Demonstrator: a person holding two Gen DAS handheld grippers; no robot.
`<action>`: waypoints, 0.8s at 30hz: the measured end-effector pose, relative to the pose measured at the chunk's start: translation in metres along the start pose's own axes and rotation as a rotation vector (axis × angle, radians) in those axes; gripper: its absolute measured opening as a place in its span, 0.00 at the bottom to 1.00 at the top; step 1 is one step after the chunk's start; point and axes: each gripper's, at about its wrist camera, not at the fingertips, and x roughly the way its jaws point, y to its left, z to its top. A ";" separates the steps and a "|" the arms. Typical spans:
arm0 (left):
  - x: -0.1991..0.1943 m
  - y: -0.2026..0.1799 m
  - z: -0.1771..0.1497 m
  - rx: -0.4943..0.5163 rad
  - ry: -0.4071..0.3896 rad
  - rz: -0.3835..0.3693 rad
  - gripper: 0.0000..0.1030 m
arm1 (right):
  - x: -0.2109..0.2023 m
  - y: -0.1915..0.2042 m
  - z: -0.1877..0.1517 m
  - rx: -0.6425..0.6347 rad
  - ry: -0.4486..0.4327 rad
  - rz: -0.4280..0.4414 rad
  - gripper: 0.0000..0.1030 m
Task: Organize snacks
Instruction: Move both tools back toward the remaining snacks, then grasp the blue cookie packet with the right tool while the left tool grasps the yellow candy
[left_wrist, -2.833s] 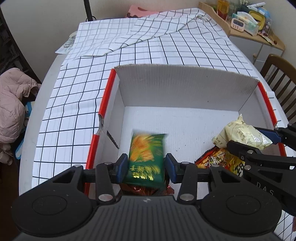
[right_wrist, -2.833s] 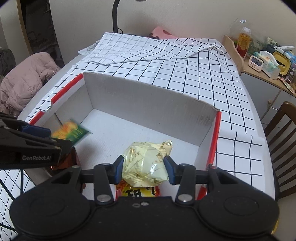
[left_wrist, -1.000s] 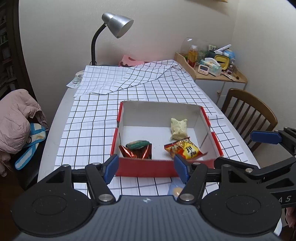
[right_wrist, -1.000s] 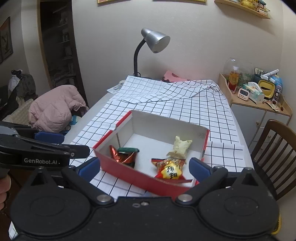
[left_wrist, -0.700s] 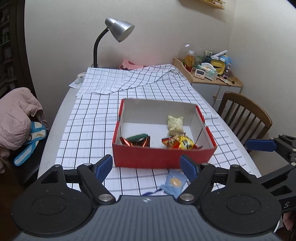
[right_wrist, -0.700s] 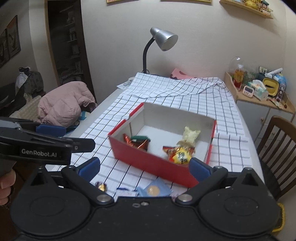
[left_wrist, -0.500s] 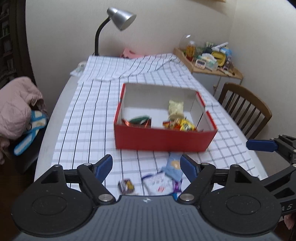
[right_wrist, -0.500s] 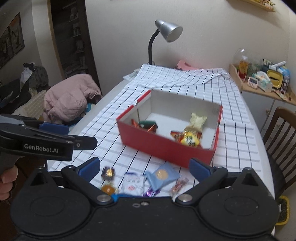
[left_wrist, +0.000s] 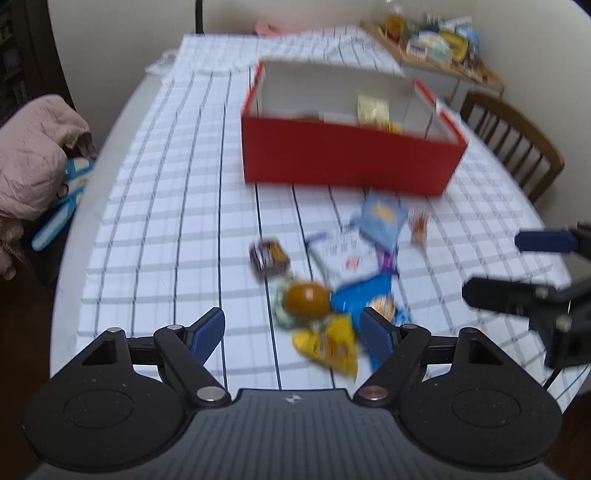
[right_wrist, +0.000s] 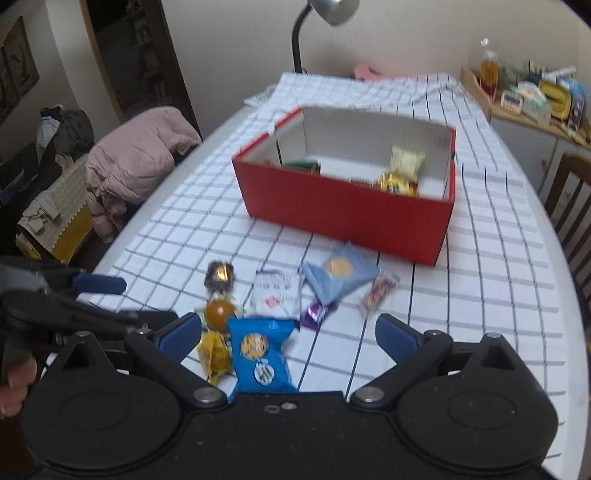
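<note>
A red box with white inner walls stands on the checked tablecloth and holds a few snack packs, among them a pale yellow one. In front of it lie several loose snacks: a blue pack, a yellow pack, a round brown sweet, a dark wrapped one, a white sachet and a light blue pack. My left gripper hangs open above the brown sweet and yellow pack. My right gripper is open above the blue pack.
A pink jacket lies on a chair at the left. A wooden chair stands at the right. A side shelf with bottles and small things is at the back right. A desk lamp rises behind the table.
Both grippers let their packs go in the box, drew back toward the table's near edge and sank. The loose snacks in front of the box have come into view beneath them.
</note>
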 end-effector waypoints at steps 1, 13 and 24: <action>0.005 -0.001 -0.005 0.003 0.017 0.003 0.78 | 0.004 -0.001 -0.003 0.008 0.014 0.003 0.96; 0.046 -0.011 -0.031 0.013 0.098 -0.010 0.78 | 0.060 0.002 -0.020 0.102 0.148 0.059 0.85; 0.062 -0.015 -0.024 0.016 0.122 -0.084 0.77 | 0.092 0.006 -0.019 0.092 0.212 0.068 0.64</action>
